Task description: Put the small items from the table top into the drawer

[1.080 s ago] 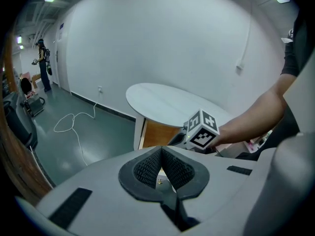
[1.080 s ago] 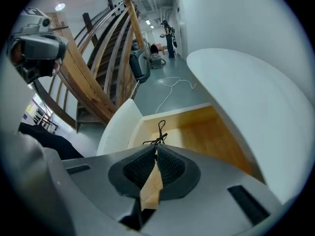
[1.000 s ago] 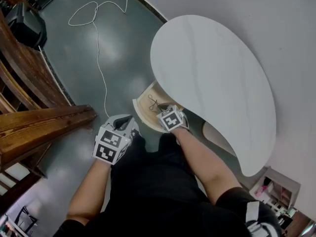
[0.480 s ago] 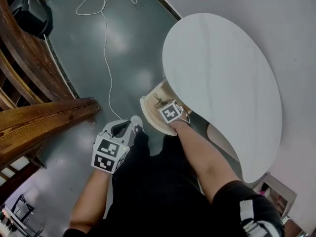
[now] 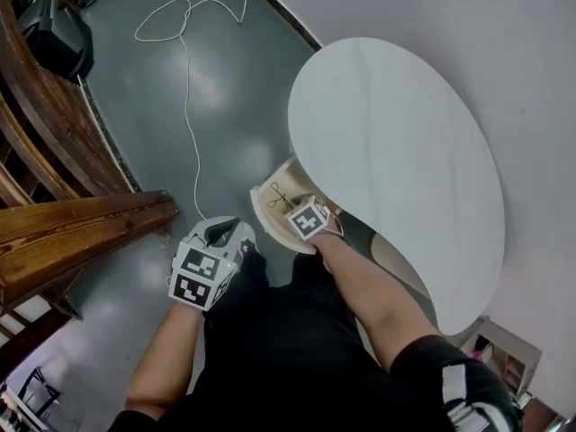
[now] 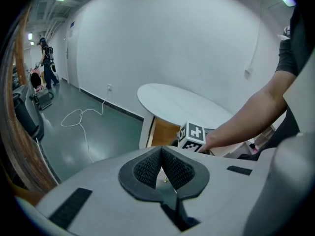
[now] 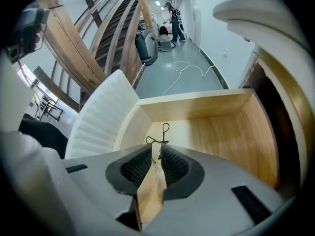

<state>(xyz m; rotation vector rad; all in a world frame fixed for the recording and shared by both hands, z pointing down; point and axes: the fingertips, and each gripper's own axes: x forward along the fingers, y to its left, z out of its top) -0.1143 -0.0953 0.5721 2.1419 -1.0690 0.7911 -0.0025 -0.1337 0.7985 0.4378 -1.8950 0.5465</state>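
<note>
Just now the right hand-held gripper point(image 5: 292, 209) has been parting its jaws, low over the open drawer point(image 5: 262, 207) under the white table point(image 5: 396, 151). In the head view the small scissors point(image 5: 277, 195) lie on the drawer's floor, so this item looks delivered, and no other small item shows on the table top.

The left gripper view shows the left hand-held gripper point(image 6: 161, 154) closed on nothing, facing the table.

Only the right gripper view shows the jaws narrowly apart, the scissors' handle loops just beyond their tips, and the pads apparently off them.
</note>
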